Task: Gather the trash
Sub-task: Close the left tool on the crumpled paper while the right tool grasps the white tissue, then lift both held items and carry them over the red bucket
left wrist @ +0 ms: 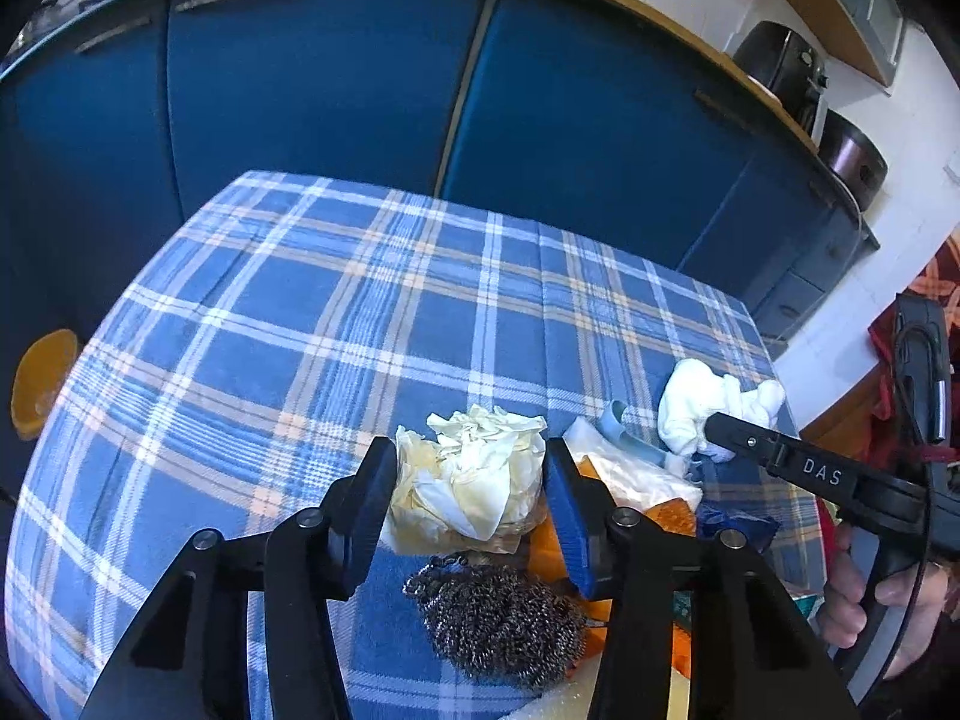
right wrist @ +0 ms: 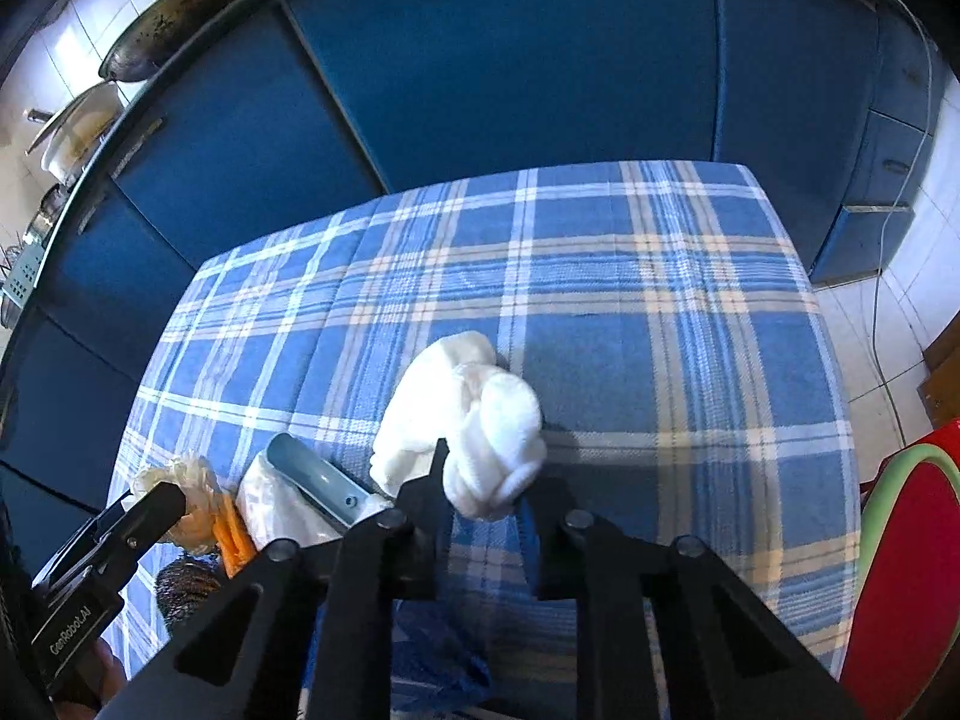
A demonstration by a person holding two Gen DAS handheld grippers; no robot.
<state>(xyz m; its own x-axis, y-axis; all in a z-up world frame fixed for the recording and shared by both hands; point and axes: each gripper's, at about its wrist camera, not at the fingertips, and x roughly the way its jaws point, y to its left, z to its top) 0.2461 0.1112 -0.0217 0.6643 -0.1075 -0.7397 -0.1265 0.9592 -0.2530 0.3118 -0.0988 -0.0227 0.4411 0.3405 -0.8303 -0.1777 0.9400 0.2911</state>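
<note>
A crumpled cream plastic wad [left wrist: 474, 480] lies on the blue checked tablecloth [left wrist: 300, 330], and my left gripper [left wrist: 471, 483] is shut on it, a blue pad pressing each side. In the right wrist view that gripper's finger [right wrist: 159, 507] shows at the lower left beside the same wad [right wrist: 192, 480]. My right gripper [right wrist: 486, 489] is shut on a bunched white cloth wad [right wrist: 468, 408] near the table's right side. Seen from the left wrist, its black finger [left wrist: 738, 435] bites into the white wad [left wrist: 702, 402].
A steel wool scourer [left wrist: 498, 618], an orange wrapper [left wrist: 549, 552], a clear bag [left wrist: 624, 474], a grey-blue plastic piece [right wrist: 318, 480] and a blue wrapper [left wrist: 735, 525] lie close together. Blue cabinets [left wrist: 312, 102] stand behind the table. A red chair [right wrist: 912, 570] is at the right.
</note>
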